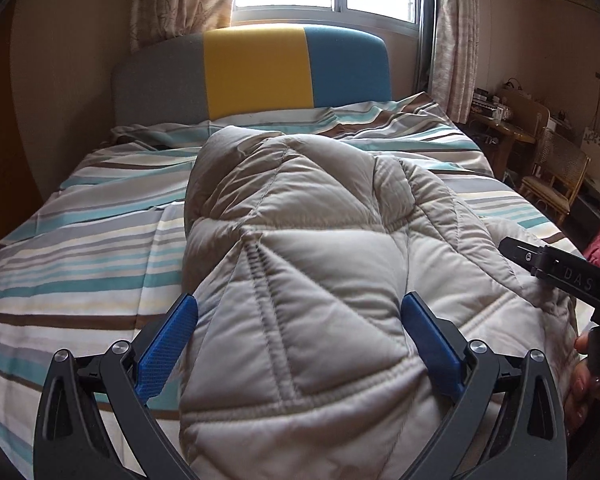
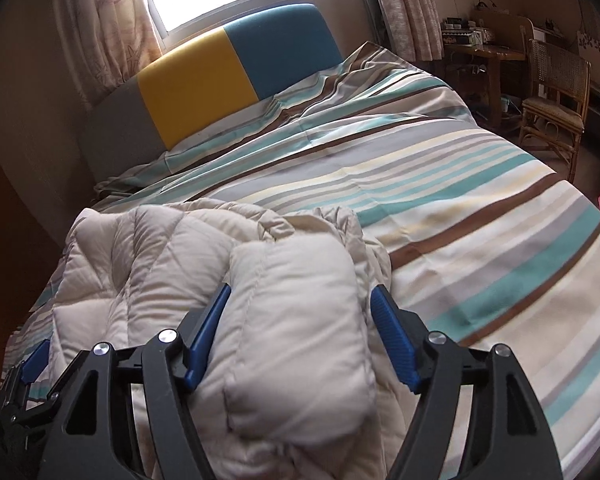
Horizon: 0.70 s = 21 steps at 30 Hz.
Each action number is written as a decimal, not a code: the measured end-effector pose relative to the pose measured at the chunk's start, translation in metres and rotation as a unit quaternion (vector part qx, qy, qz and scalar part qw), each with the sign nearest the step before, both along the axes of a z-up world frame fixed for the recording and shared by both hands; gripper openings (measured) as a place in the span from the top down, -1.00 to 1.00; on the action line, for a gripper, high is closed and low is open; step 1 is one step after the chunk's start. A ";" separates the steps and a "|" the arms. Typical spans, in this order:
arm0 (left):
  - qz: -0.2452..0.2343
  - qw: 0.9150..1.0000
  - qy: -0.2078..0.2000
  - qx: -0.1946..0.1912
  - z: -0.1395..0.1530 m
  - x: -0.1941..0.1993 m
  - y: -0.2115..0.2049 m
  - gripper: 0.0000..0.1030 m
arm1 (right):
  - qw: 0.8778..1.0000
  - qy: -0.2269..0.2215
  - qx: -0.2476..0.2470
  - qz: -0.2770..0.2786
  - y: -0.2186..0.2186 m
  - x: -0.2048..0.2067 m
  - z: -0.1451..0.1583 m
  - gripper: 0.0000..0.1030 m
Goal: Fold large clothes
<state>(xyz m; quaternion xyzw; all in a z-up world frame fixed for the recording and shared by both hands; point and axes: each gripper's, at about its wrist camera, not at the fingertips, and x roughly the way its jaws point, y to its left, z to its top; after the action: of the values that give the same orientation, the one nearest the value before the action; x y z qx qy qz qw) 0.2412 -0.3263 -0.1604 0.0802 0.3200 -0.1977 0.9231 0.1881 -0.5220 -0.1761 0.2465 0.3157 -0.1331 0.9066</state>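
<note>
1. While the beige quilted jacket (image 1: 300, 264) is lying bunched on the striped bed cover (image 1: 84, 248), it is sitting toward the near edge of the bed, lengthwise toward the headboard (image 1: 256, 72).
2. The left hand-held gripper (image 1: 300, 336) is standing with its blue pads wide apart — the jacket's puffy bulk is rising between them, and neither pad is visibly pressing into it.
3. The right hand-held gripper (image 2: 300, 336) is likewise spread open, a padded fold of the jacket sitting between its pads; the left pad is lying against the fabric, the right pad is standing clear.
4. In the left wrist view the right tool's black body is reaching in over the jacket's right edge, with fingers (image 1: 584, 380) of a hand wrapped round its handle.
5. Open striped cover is stretching wide to the right of the jacket in the right wrist view — flat, with only wrinkles near the headboard.
6. Beyond the bed's far right edge a rattan chair (image 2: 556, 92) and a cluttered wooden bench (image 2: 484, 56) are standing, well apart from the jacket.
</note>
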 end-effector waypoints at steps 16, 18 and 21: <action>-0.001 0.997 0.054 -0.051 0.005 -0.012 0.050 -0.94 | 0.999 0.025 0.008 0.034 0.015 -0.046 0.012 -0.57; 0.004 0.998 0.053 -0.041 0.004 -0.012 0.056 -0.94 | 0.998 0.044 0.018 0.040 0.011 -0.047 0.004 -0.60; -0.003 0.996 0.073 -0.044 -0.001 -0.013 0.066 -0.94 | 0.995 0.065 0.053 0.055 0.005 -0.049 -0.012 -0.62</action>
<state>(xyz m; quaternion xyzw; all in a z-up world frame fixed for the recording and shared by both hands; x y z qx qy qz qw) 0.2286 -0.2604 -0.1615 0.0258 0.3773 -0.2192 0.8994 0.1392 -0.5171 -0.1877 0.2679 0.3932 -0.0820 0.8758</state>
